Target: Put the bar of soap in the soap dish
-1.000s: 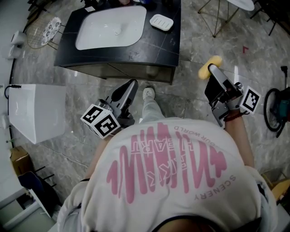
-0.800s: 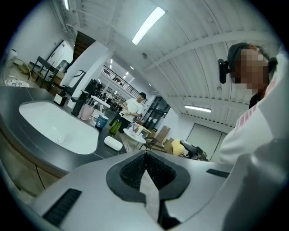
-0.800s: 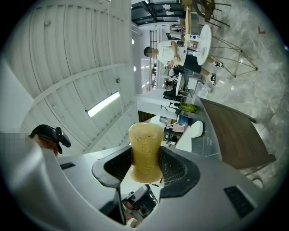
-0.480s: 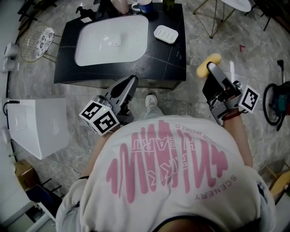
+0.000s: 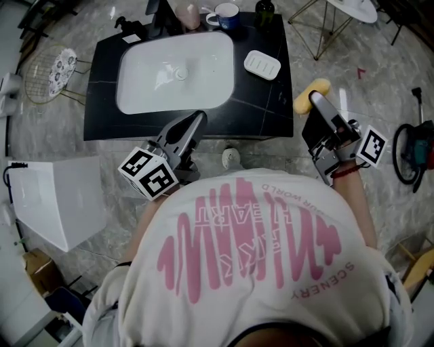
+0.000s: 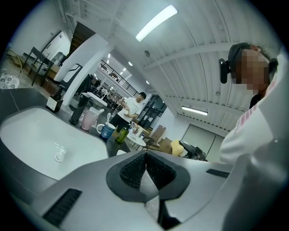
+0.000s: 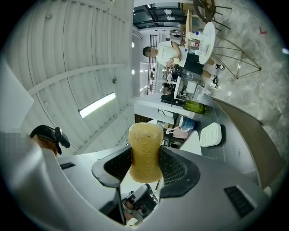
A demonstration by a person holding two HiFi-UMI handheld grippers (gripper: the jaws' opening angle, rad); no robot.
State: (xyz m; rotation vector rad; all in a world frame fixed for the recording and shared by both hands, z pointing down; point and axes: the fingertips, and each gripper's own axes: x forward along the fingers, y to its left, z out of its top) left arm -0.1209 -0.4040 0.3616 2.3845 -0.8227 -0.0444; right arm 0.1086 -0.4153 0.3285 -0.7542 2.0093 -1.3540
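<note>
Washbasin (image 5: 175,71): white, sunk into the black countertop (image 5: 271,108), ahead of the person and a little to the left.
Left gripper (image 5: 196,122): held low before the near edge of the countertop and pointing toward the basin. Its jaws are fully together, pad against pad, with nothing between them.
Mug (image 5: 227,15): blue and white, at the back edge of the countertop, with a dark green bottle (image 5: 264,10) to its right.
Soap dish (image 5: 262,64): white and ribbed, standing on the countertop to the right of the basin and apart from it. It seems empty, though it is small in every view.
Bar of soap (image 5: 312,96): yellow with rounded ends, in the air just past the right edge of the countertop. It is near the dish but not above it.
Right gripper (image 7: 145,158): its jaws are closed on the lower half of the bar, one ribbed pad on each narrow side. The embossed face looks at the camera and the upper half stands free.
Handling: I judge the bar light and stiff, but slippery if wet, and a hard squeeze could mark it. Whether it is wet I cannot tell.
Where to hold: the present hold on the narrow sides looks good, because the free end can go into the dish first.
</note>
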